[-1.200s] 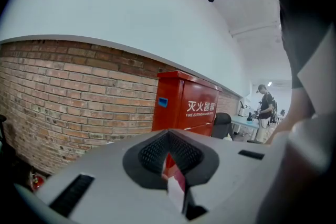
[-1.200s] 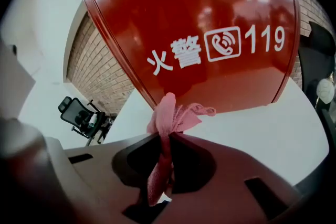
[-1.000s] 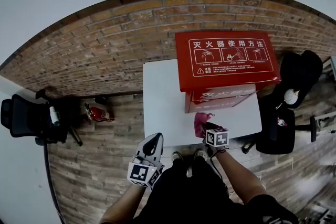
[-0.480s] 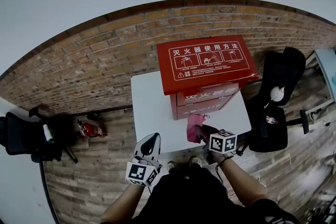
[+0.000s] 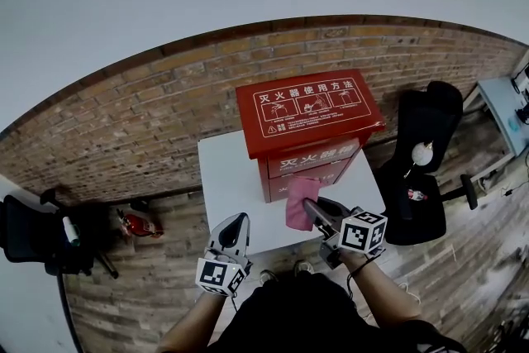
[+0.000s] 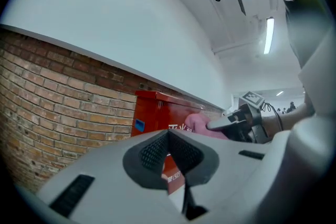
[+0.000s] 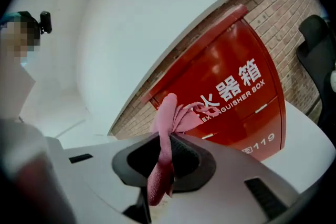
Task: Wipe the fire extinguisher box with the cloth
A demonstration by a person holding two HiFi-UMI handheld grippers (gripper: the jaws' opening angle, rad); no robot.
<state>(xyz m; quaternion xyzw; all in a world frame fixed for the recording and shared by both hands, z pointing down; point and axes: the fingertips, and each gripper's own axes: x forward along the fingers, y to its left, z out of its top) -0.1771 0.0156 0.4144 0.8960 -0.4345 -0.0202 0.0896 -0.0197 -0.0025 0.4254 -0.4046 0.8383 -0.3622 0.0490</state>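
The pink cloth [image 5: 297, 194] is clamped in the right claw [image 5: 314, 209] just in front of the red box [image 5: 307, 107], which is set on the white worktop [image 5: 227, 178]; the left claw [image 5: 236, 220] is closed on nothing.

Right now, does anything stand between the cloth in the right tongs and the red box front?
Nothing visible does. The pink cloth, pinched in the right tongs, is directly before the fire extinguisher box front.
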